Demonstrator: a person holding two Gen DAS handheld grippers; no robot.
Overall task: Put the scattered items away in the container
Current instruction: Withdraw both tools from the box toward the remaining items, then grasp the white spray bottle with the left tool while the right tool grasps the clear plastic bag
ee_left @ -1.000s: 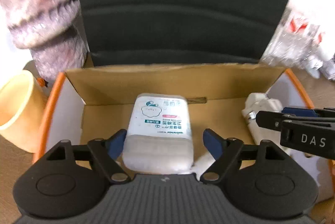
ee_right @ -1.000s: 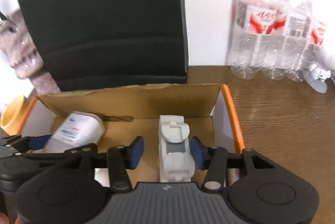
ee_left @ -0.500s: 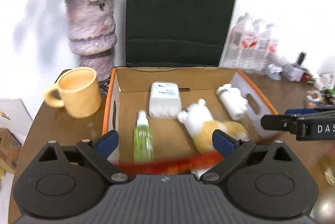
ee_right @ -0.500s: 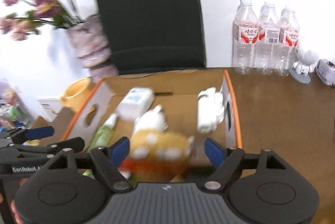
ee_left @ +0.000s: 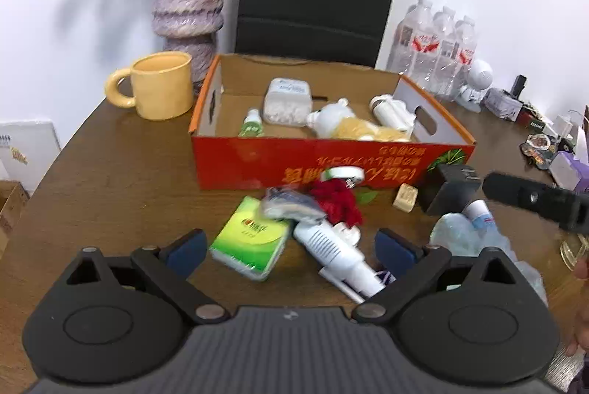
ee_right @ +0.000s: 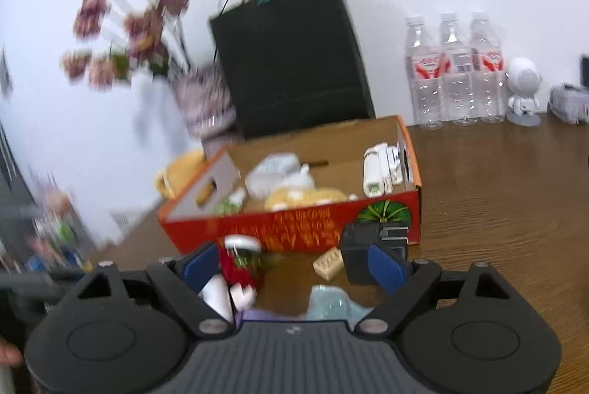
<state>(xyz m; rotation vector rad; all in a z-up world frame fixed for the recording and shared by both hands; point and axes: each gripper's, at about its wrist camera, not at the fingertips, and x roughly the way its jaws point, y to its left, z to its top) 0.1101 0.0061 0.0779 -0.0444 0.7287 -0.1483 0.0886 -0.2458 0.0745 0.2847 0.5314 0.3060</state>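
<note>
On a brown bench [ee_left: 110, 173], both claws, left [ee_left: 291, 248] and right [ee_right: 294, 263], hover spread and empty; ahead, the box [ee_left: 331, 166] holds some items, while a tissue pack [ee_left: 250, 239] between the left fingers likely needs gripping.

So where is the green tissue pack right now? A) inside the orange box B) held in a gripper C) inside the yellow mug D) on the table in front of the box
D: the green tissue pack lies flat on the wooden table, on the near side of the orange box, with the open left gripper empty above it.
</note>
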